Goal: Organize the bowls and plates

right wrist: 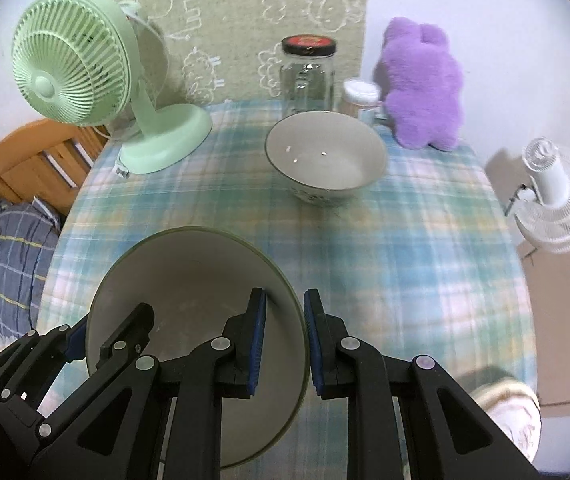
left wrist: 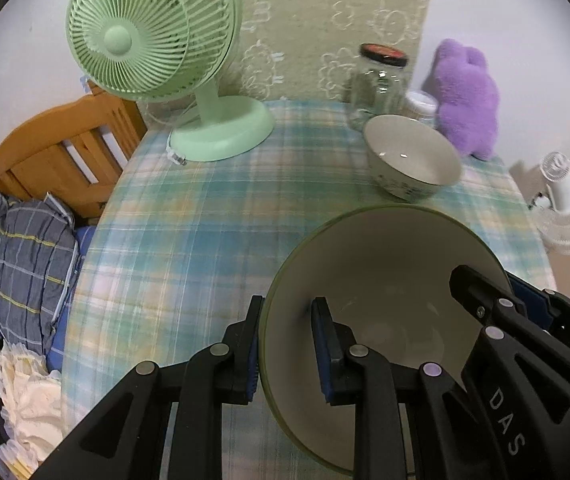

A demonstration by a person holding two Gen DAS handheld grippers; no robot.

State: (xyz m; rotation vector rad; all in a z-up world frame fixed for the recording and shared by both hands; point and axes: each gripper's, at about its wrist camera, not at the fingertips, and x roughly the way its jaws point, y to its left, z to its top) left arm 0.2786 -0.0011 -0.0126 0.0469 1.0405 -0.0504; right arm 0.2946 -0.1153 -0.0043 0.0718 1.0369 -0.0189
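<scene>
A large cream bowl with a green rim point(left wrist: 385, 264) point(right wrist: 189, 272) is held between both grippers above the plaid table. My left gripper point(left wrist: 287, 346) is shut on its left rim, one finger inside, one outside. My right gripper point(right wrist: 283, 344) is shut on its right rim and shows in the left wrist view point(left wrist: 481, 296); the left gripper shows in the right wrist view point(right wrist: 117, 336). A smaller white bowl with a patterned outside point(left wrist: 413, 158) point(right wrist: 327, 158) stands farther back on the table.
A green desk fan point(left wrist: 153, 40) point(right wrist: 73, 60) stands at the back left. A glass jar point(left wrist: 381, 84) point(right wrist: 309, 76), a small white-lidded container point(right wrist: 361, 94) and a purple plush toy point(left wrist: 465, 96) point(right wrist: 425, 68) stand at the back. A patterned dish point(right wrist: 513, 412) lies at the near right edge.
</scene>
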